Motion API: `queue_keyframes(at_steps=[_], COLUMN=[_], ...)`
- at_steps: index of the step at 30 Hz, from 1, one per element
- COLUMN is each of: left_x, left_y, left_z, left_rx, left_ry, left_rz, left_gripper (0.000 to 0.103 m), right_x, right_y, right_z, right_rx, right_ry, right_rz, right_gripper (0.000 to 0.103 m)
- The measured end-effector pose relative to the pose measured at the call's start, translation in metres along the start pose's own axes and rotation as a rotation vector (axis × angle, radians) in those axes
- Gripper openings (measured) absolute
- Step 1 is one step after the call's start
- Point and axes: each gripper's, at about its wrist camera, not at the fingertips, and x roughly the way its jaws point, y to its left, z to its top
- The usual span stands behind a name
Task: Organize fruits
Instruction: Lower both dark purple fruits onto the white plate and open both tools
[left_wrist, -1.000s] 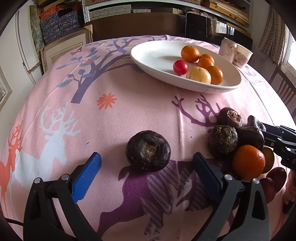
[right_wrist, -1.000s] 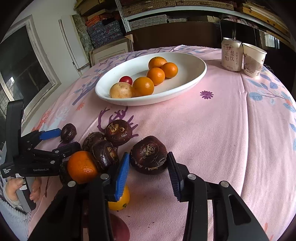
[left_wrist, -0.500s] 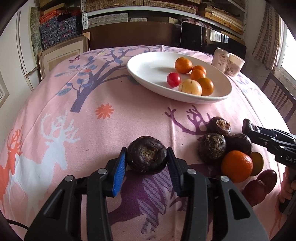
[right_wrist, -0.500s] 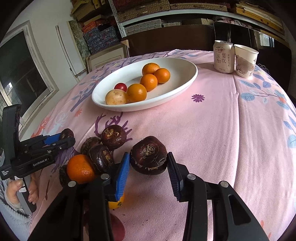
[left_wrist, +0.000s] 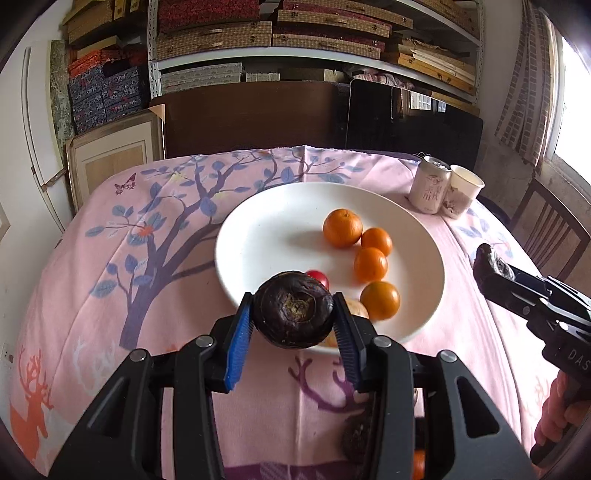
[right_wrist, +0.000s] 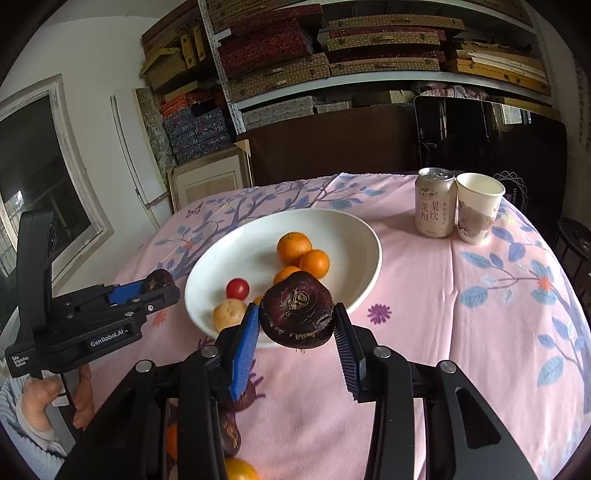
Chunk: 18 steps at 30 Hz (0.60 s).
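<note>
My left gripper (left_wrist: 291, 304) is shut on a dark brown water chestnut (left_wrist: 293, 317), held in the air just before the near rim of the white oval plate (left_wrist: 258, 236). My right gripper (right_wrist: 295, 317) is shut on a second dark chestnut (right_wrist: 299, 306), also lifted, near the plate (right_wrist: 343, 236). The plate holds several oranges (left_wrist: 342, 228), a red cherry tomato (right_wrist: 237, 288) and a pale yellow fruit (right_wrist: 229, 314). Each gripper shows in the other's view: the right one (left_wrist: 491, 266) at the right, the left one (right_wrist: 160, 284) at the left.
A drink can (left_wrist: 430, 190) and a paper cup (left_wrist: 461, 192) stand at the far right of the pink tablecloth (left_wrist: 110, 295). Leftover dark chestnuts and oranges (right_wrist: 229, 428) lie low behind the fingers. A wooden chair (left_wrist: 554, 229) stands right of the table. Shelves fill the back wall.
My left gripper closed on the chestnut that lay on the cloth. Both grippers then rose off the cloth with their chestnuts and moved toward the plate.
</note>
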Motion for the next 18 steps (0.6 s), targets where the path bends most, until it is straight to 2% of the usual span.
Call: queue_keyframes(at_steps=[7,8,9,11,12,14,15,18], left_x=[0.046,0.05,0.051,0.045,0.04,0.026,0.019,0.0], left_y=[0.007,0.008,0.01,0.013,0.015,0.02,0.022,0.026], left_z=[0.014,0.013,0.011,0.008,0.006,0.002,-0.001,-0.014], left_rx=[-0.034,-0.035,-0.032,-0.032,-0.037,-0.051,-0.06,-0.08], left_ry=[0.038,0.047,0.052,0.035,0.02,0.001,-0.008,-0.039], left_rz=[-0.001,-0.003,-0.002,0.021,0.032,0.028,0.026,0.035], left_gripper=[0.042,0.044,0.054,0.071,0.076,0.08,0.087,0.094], right_x=[0.056,0.058,0.058,0.049,0.043,0.03,0.023,0.006], right_y=[-0.009,-0.012,-0.014,-0.017,-0.017,-0.017,-0.017,-0.019], right_z=[0.005,0.004,0.003,0.002,0.002,0.002,-0.001,-0.014], right_rx=[0.02,0.029,0.039,0.057,0.059,0.069,0.075,0.087], right_ry=[0.056,0.059,0.054,0.017,0.006,-0.014,-0.024,-0.032], right_rz=[0.0,0.012,0.009,-0.006,0.002,0.012,0.012,0.001], right_gripper=[0.042,0.051,0.067,0.068,0.068,0.068,0.07,0.079])
